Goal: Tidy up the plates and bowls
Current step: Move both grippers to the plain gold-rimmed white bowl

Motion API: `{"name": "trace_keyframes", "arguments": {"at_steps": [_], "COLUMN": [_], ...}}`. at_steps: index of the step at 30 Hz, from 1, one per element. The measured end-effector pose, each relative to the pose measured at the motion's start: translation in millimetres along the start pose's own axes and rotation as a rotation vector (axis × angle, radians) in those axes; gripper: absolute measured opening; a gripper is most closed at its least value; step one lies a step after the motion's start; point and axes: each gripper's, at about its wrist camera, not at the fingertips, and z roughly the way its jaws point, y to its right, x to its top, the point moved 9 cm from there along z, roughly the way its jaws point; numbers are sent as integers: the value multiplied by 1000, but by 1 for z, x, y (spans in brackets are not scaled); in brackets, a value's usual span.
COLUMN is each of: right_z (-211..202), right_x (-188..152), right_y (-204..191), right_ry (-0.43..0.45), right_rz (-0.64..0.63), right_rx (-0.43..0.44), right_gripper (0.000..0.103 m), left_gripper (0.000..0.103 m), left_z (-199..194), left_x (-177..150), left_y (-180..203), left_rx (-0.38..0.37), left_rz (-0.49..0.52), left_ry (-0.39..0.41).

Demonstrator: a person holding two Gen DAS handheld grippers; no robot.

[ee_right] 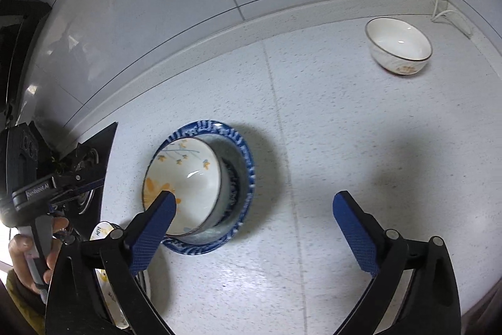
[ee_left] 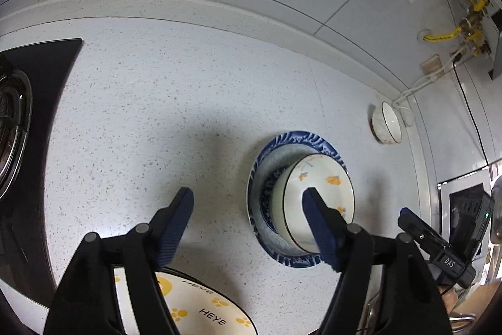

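Both jaws released, nothing between: left gripper [ee_left: 248,203], right gripper [ee_right: 254,206]. Flowered bowl [ee_right: 185,184] sits in blue plate [ee_right: 241,146] mid-counter; white bowl [ee_right: 398,44] far right. We judge them glazed, slippery, fragile; we'd pinch the rim.

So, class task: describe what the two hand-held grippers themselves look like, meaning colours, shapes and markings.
Each hand-held gripper, left and right, has a black angular frame with round grey pivot pins and two flat fingers faced with dark blue textured pads. The right wrist view shows the left unit's black body with white lettering. A yellowish-green sleeve shows at that wrist.
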Motion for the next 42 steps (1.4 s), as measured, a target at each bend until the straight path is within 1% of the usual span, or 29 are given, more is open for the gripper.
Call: {"name": "trace_keyframes", "arguments": {"at_steps": [4, 8, 11, 15, 19, 23, 26, 29, 32, 35, 40, 41, 42], "right_z": [-5, -9, -13, -15, -14, -6, 8, 23, 35, 46, 60, 62, 63], "right_x": [13, 35, 56, 91, 124, 146, 155, 160, 163, 167, 172, 173, 174], "right_y": [31, 78, 115, 163, 197, 213, 219, 225, 228, 234, 247, 249, 250], "right_ry": [12, 22, 40, 65, 93, 93, 54, 7, -29, -48, -57, -56, -52], "right_rz": [7, 44, 80, 128, 173, 194, 200, 200, 204, 210, 256, 265, 273], "right_rx": [-26, -61, -89, -112, -99, -63, -35, -32, -23, -28, -13, -9, 0], "right_gripper": [99, 99, 99, 99, 99, 99, 99, 99, 99, 99, 99, 99, 97], "left_gripper": [71, 71, 71, 71, 71, 71, 71, 71, 71, 71, 71, 69, 69], "left_z": [0, 15, 32, 60, 88, 122, 151, 178, 202, 225, 255, 258, 263], "left_x": [12, 25, 37, 46, 55, 66, 75, 81, 83, 85, 87, 87, 89], "left_y": [11, 37, 65, 115, 171, 223, 258, 284, 301, 314, 318, 317, 317], "left_rx": [26, 27, 7, -13, -50, -66, -90, -104, -114, -103, -66, -61, -58], "left_rz": [15, 20, 30, 63, 98, 139, 152, 162, 171, 174, 163, 158, 155], "left_ry": [18, -9, -25, -54, -78, -97, -113, -130, -150, -171, -192, -192, -195]}}
